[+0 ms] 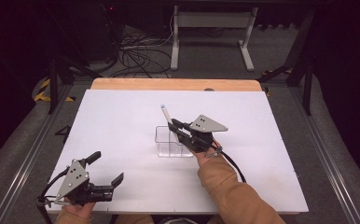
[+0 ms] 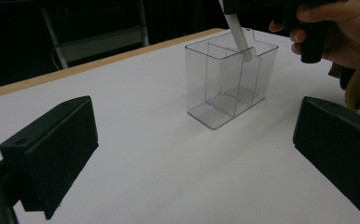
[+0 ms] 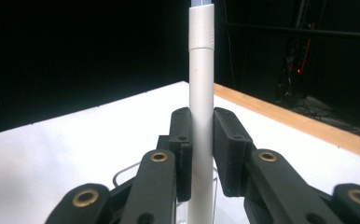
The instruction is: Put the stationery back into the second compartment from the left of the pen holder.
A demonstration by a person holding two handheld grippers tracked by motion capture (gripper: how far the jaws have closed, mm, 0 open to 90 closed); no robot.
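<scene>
A clear plastic organizer box (image 1: 173, 142) stands upright near the middle of the white desk (image 1: 122, 121). Thin see-through walls split it into compartments, plain in the left gripper view (image 2: 229, 86). The compartment floors that show there look bare.

The right tool (image 1: 174, 125) is clamped on a white marker pen (image 1: 167, 116), its two pads pressing the barrel from either side. In the right gripper view the pen (image 3: 201, 93) rises straight between the pads (image 3: 228, 149), with a ribbed cap band near the top. From the high view the pen leans toward 11 o'clock, its pale tip well above the box rim. Its lower end dips just inside the top of the box at the 12 o'clock side; in the left gripper view that end (image 2: 241, 39) sits at the rim of a rear compartment, though whether it touches the divider is hard to tell through the clear plastic. The hand (image 1: 201, 151) holding this tool comes in from 5 o'clock of the box, in a tan sleeve.

The left tool (image 1: 107, 169) rests at the desk's 7 o'clock corner, well apart from the box, jaws standing wide apart with nothing between them.
</scene>
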